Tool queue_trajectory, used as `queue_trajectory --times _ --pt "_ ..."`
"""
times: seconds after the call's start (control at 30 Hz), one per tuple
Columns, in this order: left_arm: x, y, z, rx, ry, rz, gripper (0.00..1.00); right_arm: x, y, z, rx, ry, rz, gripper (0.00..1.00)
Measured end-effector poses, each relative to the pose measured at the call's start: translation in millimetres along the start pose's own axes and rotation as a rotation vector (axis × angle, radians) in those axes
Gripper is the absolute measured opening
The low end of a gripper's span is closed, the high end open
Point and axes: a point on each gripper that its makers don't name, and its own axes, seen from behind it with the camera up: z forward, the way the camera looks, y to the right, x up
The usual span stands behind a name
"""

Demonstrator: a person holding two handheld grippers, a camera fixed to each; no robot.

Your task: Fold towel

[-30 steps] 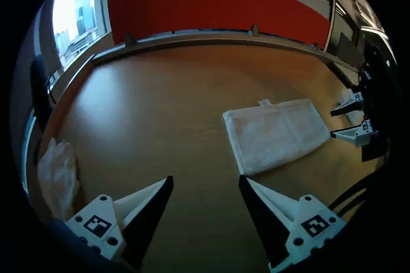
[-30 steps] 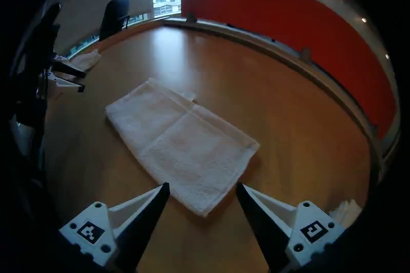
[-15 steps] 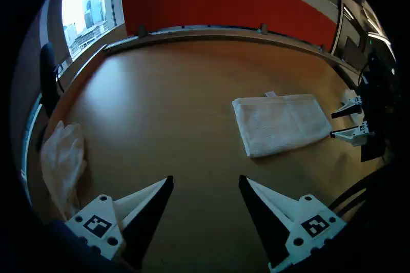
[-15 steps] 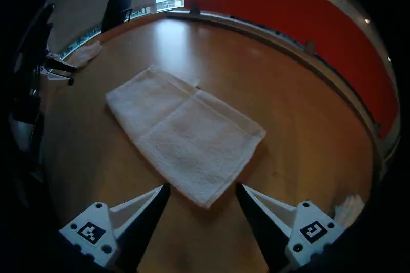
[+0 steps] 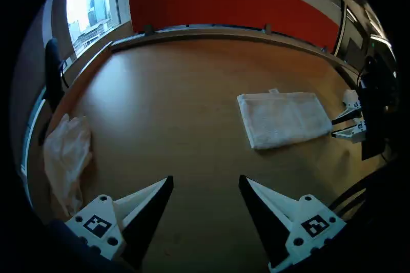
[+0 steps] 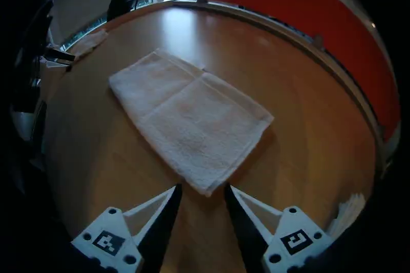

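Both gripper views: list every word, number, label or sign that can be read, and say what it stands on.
No legible text in either view.
Black-and-white square markers on the left claw and the right claw: coded patterns, no letters or digits.
Small tab on the edge of the white folded terry towel: too small to read.

Wood tabletop (image 5: pixel 169 93), red partition (image 5: pixel 230 1) along far edge. Window (image 5: pixel 89 1) upper left, daylight, bldgs outside. Dark office chair (image 5: pixel 53 63) at left edge.
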Motion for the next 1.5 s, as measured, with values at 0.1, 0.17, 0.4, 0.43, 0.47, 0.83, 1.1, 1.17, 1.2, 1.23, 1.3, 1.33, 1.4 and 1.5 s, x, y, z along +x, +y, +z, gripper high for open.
queue_trajectory --times 0.1,0.17,0.4,0.43,0.47,0.83,1.1,1.17,1.2,1.23,1.3,1.33,1.4,1.5 --pt "-1.0 -0.8 -1.3 0.001 0.0 -0.003 0.95 -3.7 1.3 0.1 -0.001 -0.009 -0.002 0.5" --pt "-1.4 -0.8 -1.8 0.001 0.001 -0.003 0.95 -5.6 1.1 0.6 0.003 -0.014 0.0 0.42" --pt "-2.7 -0.9 -3.7 0.001 0.002 0.006 0.95 -5.5 -1.0 1.0 0.013 -0.006 0.001 0.17" --pt "-2.8 -0.8 -3.9 0.001 0.002 0.006 0.95 -5.4 -0.9 0.9 0.011 -0.004 0.001 0.15" --pt "-2.9 -0.8 -4.1 0.0 0.002 0.006 0.95 -5.3 -0.8 0.8 0.01 -0.003 0.001 0.14" --pt "-1.8 -1.1 -5.4 -0.002 0.006 0.008 0.95 7.3 -0.8 -4.8 0.0 0.03 -0.003 0.04" --pt "-1.2 -2.3 -7.0 0.0 0.01 0.006 0.95 31.4 1.6 -23.1 -0.023 0.073 -0.021 0.04" --pt "-1.2 -2.0 -7.4 0.0 0.01 0.004 0.95 37.8 2.0 -28.9 -0.031 0.085 -0.032 0.04" --pt "-1.2 -1.8 -7.5 0.0 0.01 0.003 0.95 40.8 2.2 -31.6 -0.035 0.091 -0.037 0.03" --pt "-0.9 -1.6 -7.9 -0.001 0.011 0.001 0.95 43.6 2.6 -34.4 -0.038 0.095 -0.042 0.03" --pt "-0.4 -1.2 -8.7 -0.002 0.013 -0.004 0.95 48.5 3.3 -39.3 -0.044 0.103 -0.049 0.03" --pt "-0.3 -1.2 -9.1 -0.003 0.013 -0.006 0.95 51.0 4.3 -42.0 -0.048 0.108 -0.052 0.03" --pt "0.0 -1.2 -9.7 -0.004 0.014 -0.008 0.95 55.3 6.2 -46.8 -0.055 0.116 -0.055 0.03" --pt "0.5 -1.9 -11.0 -0.002 0.016 -0.008 0.95 60.4 10.9 -54.8 -0.068 0.126 -0.057 0.03"
